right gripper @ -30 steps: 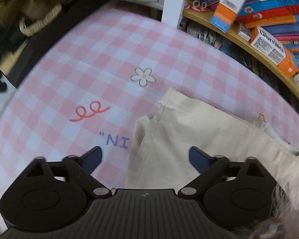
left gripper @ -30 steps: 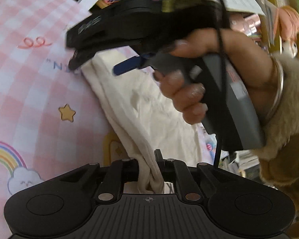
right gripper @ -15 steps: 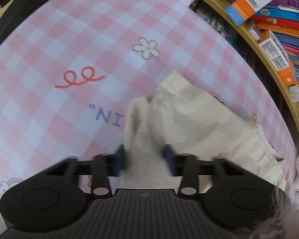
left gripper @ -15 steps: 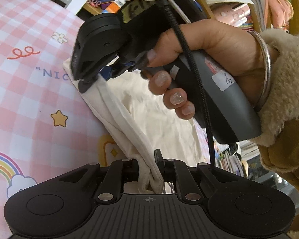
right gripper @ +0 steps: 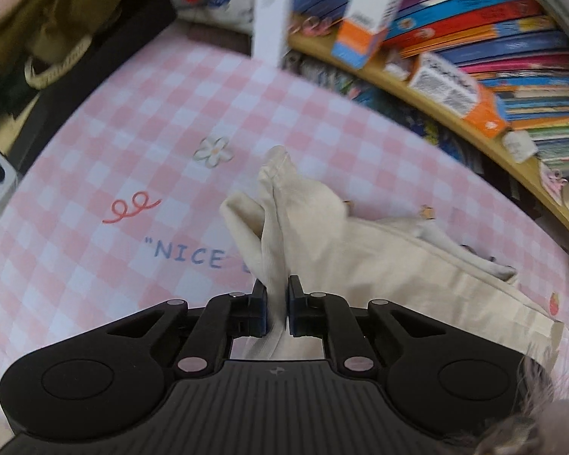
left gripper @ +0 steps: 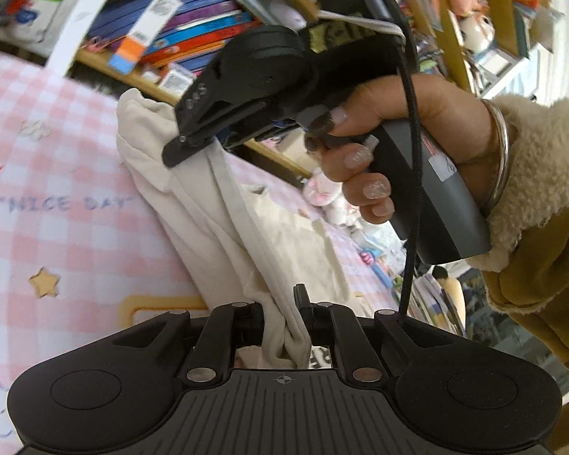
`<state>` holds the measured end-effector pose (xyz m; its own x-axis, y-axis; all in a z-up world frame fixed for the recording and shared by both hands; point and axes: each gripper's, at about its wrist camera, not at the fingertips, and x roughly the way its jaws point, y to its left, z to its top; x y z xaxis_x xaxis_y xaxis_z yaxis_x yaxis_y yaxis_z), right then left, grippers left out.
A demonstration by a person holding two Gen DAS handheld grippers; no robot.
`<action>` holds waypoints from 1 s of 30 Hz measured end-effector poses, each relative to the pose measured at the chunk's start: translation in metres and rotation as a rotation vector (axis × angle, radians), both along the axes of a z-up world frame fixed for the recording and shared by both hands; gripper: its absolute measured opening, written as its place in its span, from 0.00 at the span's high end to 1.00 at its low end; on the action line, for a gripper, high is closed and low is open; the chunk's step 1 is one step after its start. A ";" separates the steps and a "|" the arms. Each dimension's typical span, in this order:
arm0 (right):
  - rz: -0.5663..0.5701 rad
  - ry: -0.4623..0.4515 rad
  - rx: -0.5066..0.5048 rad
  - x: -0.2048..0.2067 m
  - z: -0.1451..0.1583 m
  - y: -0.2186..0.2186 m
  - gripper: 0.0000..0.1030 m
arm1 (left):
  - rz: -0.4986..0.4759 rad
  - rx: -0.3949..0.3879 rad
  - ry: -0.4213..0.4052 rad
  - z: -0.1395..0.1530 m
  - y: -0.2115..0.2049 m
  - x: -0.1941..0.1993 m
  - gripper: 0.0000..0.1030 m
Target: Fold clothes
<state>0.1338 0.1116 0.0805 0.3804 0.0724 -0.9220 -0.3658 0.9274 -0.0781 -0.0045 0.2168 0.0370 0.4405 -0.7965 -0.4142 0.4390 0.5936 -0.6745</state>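
Note:
A cream garment (left gripper: 216, 204) lies on a pink checked cloth (left gripper: 57, 235) and is lifted along one edge. My left gripper (left gripper: 282, 318) is shut on a bunched edge of it at the bottom of the left wrist view. My right gripper (right gripper: 277, 303) is shut on another part of the garment (right gripper: 322, 227), which rises in a fold between its fingers. In the left wrist view the right gripper (left gripper: 193, 140), held in a hand, clamps the garment's far corner above the cloth.
A bookshelf (right gripper: 474, 76) full of books curves along the far edge of the cloth. A dark bag and brown clothing (right gripper: 38, 38) sit at the upper left. Small plush toys (left gripper: 322, 193) lie beyond the garment.
My right gripper closed on the garment's far edge and lifted it up off the cloth. My left gripper kept its hold, and both views tilted toward the bookshelf.

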 end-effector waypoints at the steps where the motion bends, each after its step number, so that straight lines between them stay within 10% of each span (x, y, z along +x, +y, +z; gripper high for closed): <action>1: -0.010 -0.012 0.010 0.000 0.006 -0.010 0.91 | -0.007 -0.001 -0.010 0.005 -0.006 0.003 0.90; 17: -0.108 -0.165 0.182 -0.017 0.072 -0.166 0.92 | -0.083 0.064 -0.132 0.053 -0.119 0.010 0.90; 30: -0.101 -0.149 0.383 -0.020 0.044 -0.319 0.92 | -0.043 0.241 -0.073 0.045 -0.251 0.000 0.90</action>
